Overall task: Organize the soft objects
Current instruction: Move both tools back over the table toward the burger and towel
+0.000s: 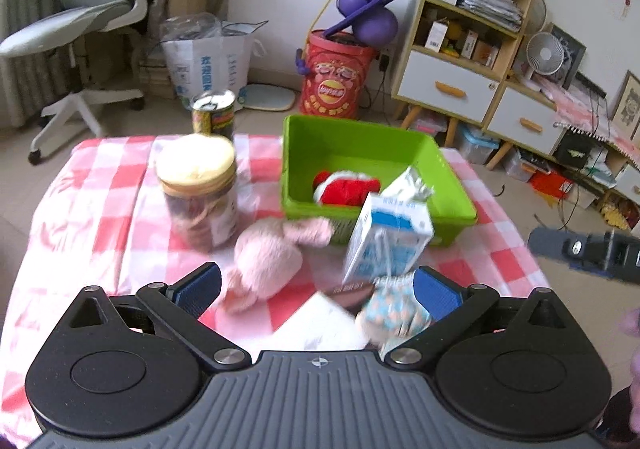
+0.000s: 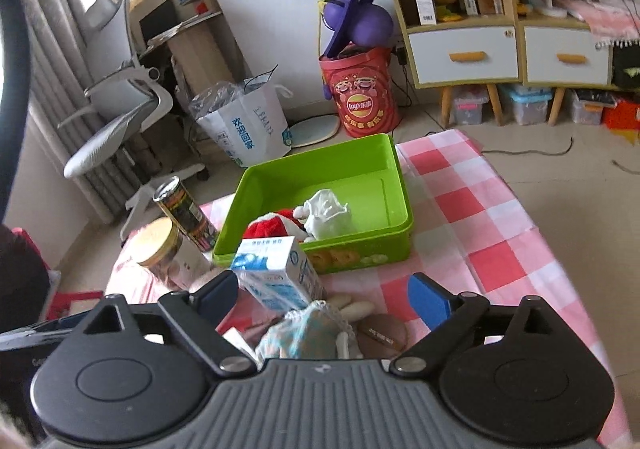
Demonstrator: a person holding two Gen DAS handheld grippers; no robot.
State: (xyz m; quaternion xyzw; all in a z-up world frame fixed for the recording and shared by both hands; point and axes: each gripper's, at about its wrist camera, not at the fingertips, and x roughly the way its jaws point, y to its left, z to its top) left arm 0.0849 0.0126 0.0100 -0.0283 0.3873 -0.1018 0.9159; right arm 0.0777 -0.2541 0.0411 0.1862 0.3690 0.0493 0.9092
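Worktop [image 1: 92, 209] under pink-and-white checked cloth carries all items. Green rectangular plastic bin [image 2: 394, 185] at its far side holds red-and-white plush toy [image 2: 276, 225] and white soft pouch [image 2: 330, 215]. Clear lidded jar [image 1: 198, 189] and tall printed can [image 1: 213, 113] stand left of bin. Blue-and-white milk carton [image 1: 386, 237] just in front of bin; pink plush rabbit [image 1: 266, 261] beside it. Left gripper [image 1: 316, 285] jaws wide, nothing held. Right gripper [image 2: 320, 295] jaws wide, empty
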